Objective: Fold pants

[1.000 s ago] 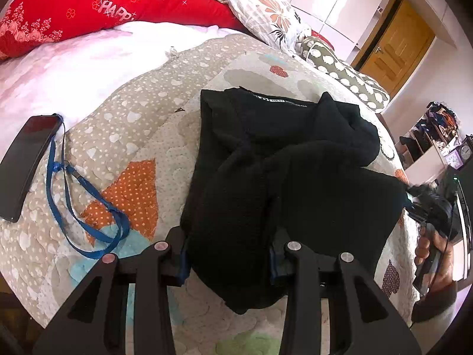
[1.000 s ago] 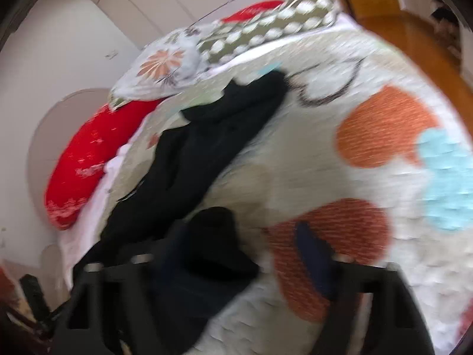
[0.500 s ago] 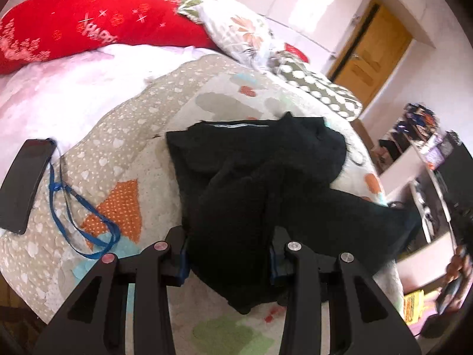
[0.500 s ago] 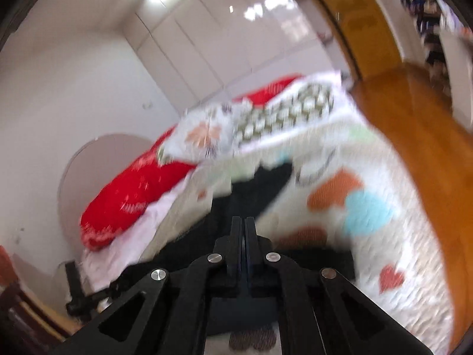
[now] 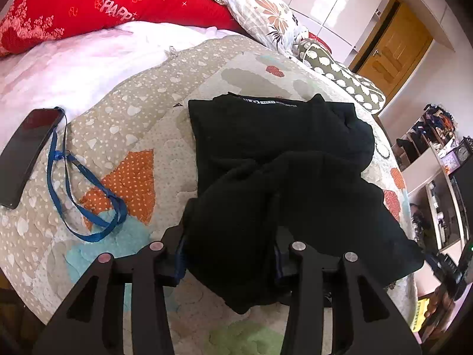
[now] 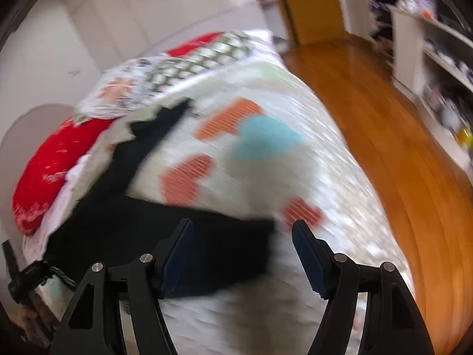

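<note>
Black pants [image 5: 280, 159] lie bunched on a patterned quilt [image 5: 124, 124], waistband at the far end. My left gripper [image 5: 229, 254] has its jaws spread wide, with a fold of the pants lying between its fingers; the fabric hides the fingertips. My right gripper [image 6: 242, 251] is open and empty over the bed's right side; a leg end of the pants [image 6: 165, 230] lies just in front of its left finger [image 6: 177, 254]. The right wrist view is blurred.
A black phone [image 5: 26, 151] with a blue lanyard [image 5: 74, 195] lies at the left of the quilt. Red pillow [image 5: 97, 9] and patterned pillows [image 5: 266, 20] line the head end. Wooden floor [image 6: 384, 124] and shelves [image 6: 437, 44] stand to the right.
My right gripper was shut half a second ago and has opened, letting go of the pants leg, which now lies on the quilt. My left gripper stays at the fold.
</note>
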